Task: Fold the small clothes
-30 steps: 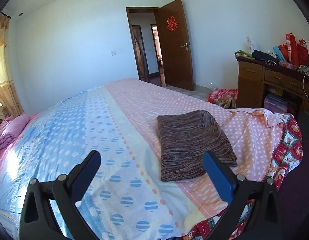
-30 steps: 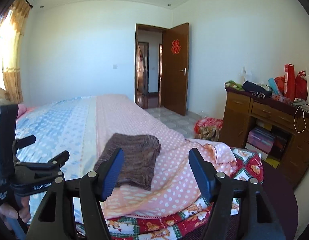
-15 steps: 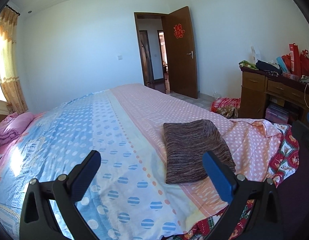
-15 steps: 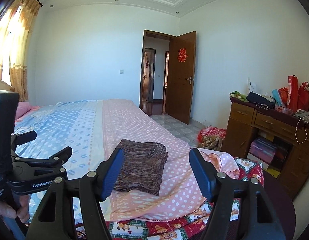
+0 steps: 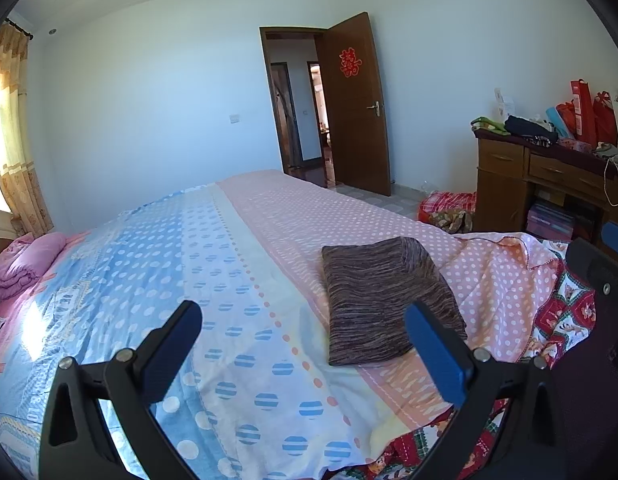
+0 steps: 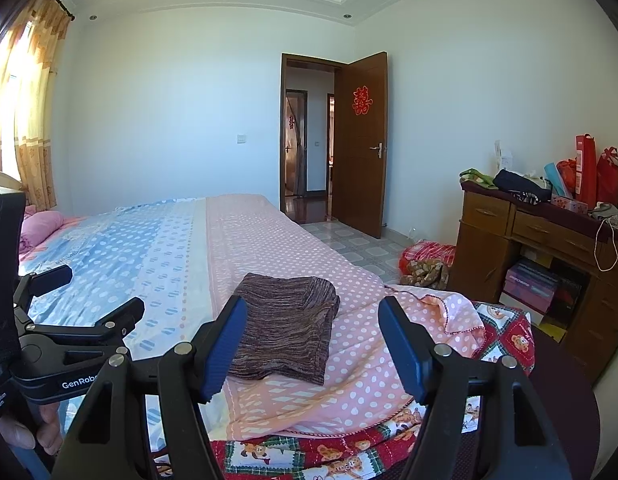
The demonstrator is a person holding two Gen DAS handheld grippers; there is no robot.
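Observation:
A brown striped knit garment (image 5: 385, 300) lies folded in a neat rectangle on the pink dotted part of the bedspread (image 5: 293, 216), near the bed's near corner. It also shows in the right wrist view (image 6: 287, 328). My left gripper (image 5: 305, 332) is open and empty, held above the bed, short of the garment and to its left. My right gripper (image 6: 313, 330) is open and empty, held back from the garment, which shows between its fingers. The left gripper also shows in the right wrist view (image 6: 89, 300), at the left.
A wooden desk (image 6: 525, 236) with bags and clutter stands at the right. A red bundle (image 6: 429, 260) lies on the tiled floor beside it. The door (image 6: 363, 144) stands open. Pink bedding (image 5: 21, 260) sits at the bed's head. A red patterned quilt (image 6: 505, 340) hangs off the near corner.
Both grippers have drawn back and tilted up, so more wall and ceiling show. The folded garment has not moved. Both grippers stay open.

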